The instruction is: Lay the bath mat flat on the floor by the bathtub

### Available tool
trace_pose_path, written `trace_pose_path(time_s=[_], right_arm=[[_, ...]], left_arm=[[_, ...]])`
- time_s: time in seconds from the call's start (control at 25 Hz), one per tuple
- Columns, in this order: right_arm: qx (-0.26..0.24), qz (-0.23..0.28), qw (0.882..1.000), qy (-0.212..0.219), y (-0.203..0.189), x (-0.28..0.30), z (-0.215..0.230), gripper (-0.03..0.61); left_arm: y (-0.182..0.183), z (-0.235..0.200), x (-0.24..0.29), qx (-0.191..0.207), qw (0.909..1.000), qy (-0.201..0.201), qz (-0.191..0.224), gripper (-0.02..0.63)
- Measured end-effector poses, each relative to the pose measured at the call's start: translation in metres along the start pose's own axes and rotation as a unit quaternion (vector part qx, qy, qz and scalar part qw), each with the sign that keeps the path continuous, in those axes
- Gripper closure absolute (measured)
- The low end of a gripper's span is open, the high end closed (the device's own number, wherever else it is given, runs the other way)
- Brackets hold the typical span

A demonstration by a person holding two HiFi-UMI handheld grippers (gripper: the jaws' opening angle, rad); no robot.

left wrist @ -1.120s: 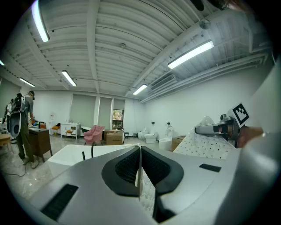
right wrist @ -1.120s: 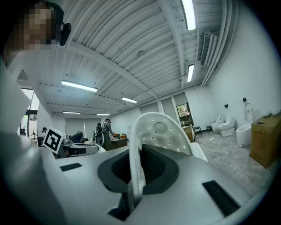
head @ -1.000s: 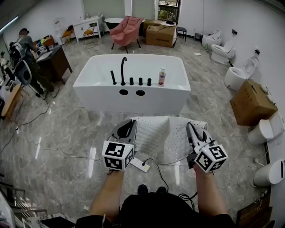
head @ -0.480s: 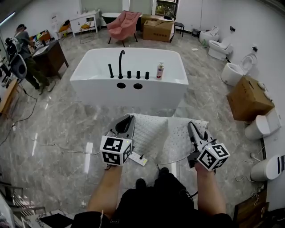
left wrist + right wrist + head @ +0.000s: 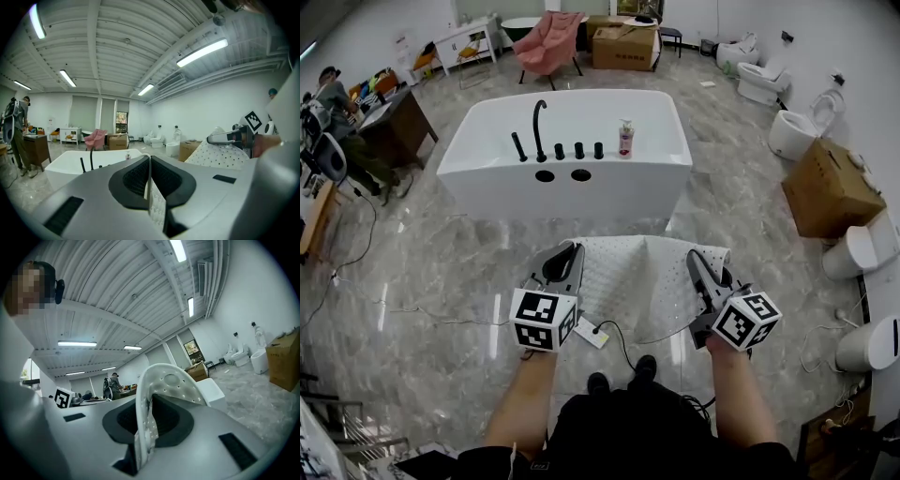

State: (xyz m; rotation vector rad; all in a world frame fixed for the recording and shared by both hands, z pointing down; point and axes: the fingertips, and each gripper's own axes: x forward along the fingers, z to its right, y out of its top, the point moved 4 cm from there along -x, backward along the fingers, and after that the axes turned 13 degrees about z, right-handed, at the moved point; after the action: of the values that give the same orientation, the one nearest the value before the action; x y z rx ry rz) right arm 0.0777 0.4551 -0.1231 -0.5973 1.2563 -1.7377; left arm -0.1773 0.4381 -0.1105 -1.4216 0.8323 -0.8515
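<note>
A white dotted bath mat (image 5: pixel 623 281) is spread in front of the white bathtub (image 5: pixel 572 159), with its near corners lifted by both grippers. My left gripper (image 5: pixel 572 251) is shut on the mat's left corner; in the left gripper view the pads of this gripper (image 5: pixel 149 161) pinch a thin white edge. My right gripper (image 5: pixel 694 258) has the right corner. Its jaws have just been opening, and the mat (image 5: pixel 168 380) still curls up between them, leaning on one pad with a dark gap beside it.
A white power strip with a black cable (image 5: pixel 591 333) lies on the marble floor near my feet. A cardboard box (image 5: pixel 830 187) and toilets (image 5: pixel 792 131) stand at the right. A black tap (image 5: pixel 539 127) and a soap bottle (image 5: pixel 625 139) stand on the tub's rim. At the far left is a desk (image 5: pixel 389 127) with a person.
Both grippers have come lower with the mat, and the mat lies flatter in front of the tub. The head camera has tipped a little, so the tub sits higher in view.
</note>
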Motion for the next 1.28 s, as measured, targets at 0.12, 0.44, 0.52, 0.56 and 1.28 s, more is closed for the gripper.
trace_pose_path(time_s=[0.12, 0.44, 0.52, 0.56, 1.28], right_arm=[[0.011, -0.001, 1.000, -0.001, 0.007, 0.005, 0.032, 0.526], [0.026, -0.006, 1.000, 0.014, 0.033, -0.003, 0.121, 0.529], [0.026, -0.009, 1.000, 0.015, 0.039, -0.004, 0.139, 0.529], [0.026, -0.010, 1.000, 0.015, 0.040, -0.004, 0.146, 0.531], [0.037, -0.082, 0.996, 0.029, 0.001, 0.130, 0.216, 0.534]], left_arm=[[-0.001, 0.015, 0.033, 0.004, 1.0000, -0.006, -0.005, 0.597], [0.005, 0.069, 0.115, 0.001, 1.0000, -0.009, -0.002, 0.597], [0.007, 0.077, 0.130, 0.001, 1.0000, -0.008, -0.001, 0.597], [0.006, 0.079, 0.135, 0.000, 1.0000, -0.007, -0.001, 0.597], [-0.037, -0.004, 0.249, -0.031, 0.9993, 0.010, -0.016, 0.597]])
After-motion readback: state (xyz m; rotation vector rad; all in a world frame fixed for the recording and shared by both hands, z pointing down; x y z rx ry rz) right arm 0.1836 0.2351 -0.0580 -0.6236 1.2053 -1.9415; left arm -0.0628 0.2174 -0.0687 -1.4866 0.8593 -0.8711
